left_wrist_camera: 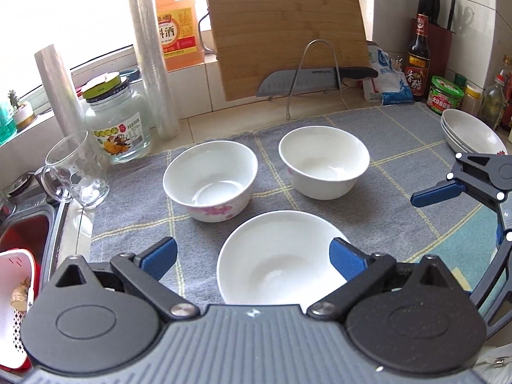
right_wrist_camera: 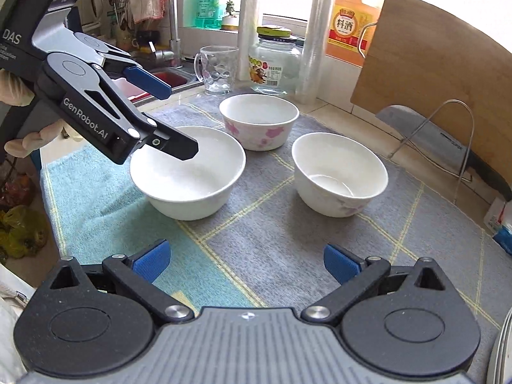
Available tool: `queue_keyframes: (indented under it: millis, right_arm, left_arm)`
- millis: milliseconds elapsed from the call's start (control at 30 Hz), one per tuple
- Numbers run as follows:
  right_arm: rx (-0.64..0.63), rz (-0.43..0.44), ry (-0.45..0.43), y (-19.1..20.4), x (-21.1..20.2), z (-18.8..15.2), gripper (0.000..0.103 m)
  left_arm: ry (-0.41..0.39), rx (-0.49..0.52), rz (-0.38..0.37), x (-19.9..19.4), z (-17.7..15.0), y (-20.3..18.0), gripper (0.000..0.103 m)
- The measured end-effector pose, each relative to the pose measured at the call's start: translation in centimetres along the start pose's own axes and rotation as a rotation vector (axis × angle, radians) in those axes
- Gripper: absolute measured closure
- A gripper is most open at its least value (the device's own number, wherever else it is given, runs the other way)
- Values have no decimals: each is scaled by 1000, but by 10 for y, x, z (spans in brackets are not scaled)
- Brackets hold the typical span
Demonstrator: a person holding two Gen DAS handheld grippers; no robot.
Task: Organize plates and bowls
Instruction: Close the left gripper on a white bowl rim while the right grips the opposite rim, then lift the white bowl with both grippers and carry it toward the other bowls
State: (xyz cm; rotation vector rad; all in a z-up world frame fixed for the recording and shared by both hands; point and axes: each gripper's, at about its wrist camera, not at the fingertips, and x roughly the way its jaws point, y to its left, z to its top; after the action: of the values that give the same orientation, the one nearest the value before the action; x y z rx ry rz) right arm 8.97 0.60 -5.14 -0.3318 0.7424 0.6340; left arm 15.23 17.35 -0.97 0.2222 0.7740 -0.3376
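Left tool (left_wrist_camera: 252, 256) wide, seemingly astride plain bowl (left_wrist_camera: 281, 256) rim; right tool (right_wrist_camera: 246, 260) wide, empty

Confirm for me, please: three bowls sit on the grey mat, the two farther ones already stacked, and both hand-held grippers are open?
Not quite: the two farther bowls stand apart, side by side, not stacked, as the right wrist view shows. The rest holds: three bowls, with the nearest, on the grey mat, and the left hand-held gripper and the right hand-held gripper are open.
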Motion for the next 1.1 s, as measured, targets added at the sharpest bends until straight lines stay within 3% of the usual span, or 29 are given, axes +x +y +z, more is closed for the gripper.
queue_keyframes:
  millis: [233, 467, 667, 1100]
  right_arm:
    - [-42, 22, -6, 21, 26, 13, 0]
    - [-82, 26, -8, 38, 43, 18, 1]
    - [-93, 27, -5, 42, 47, 22, 13]
    - [-76, 26, -13, 41, 49, 25, 20]
  left_arm:
    - [44, 14, -17, 14, -6, 23, 6]
    - [83, 58, -83, 24, -8, 19, 23]
    - [105, 52, -128, 30, -8, 19, 33]
    - [135, 45, -209, 39, -5, 21, 49]
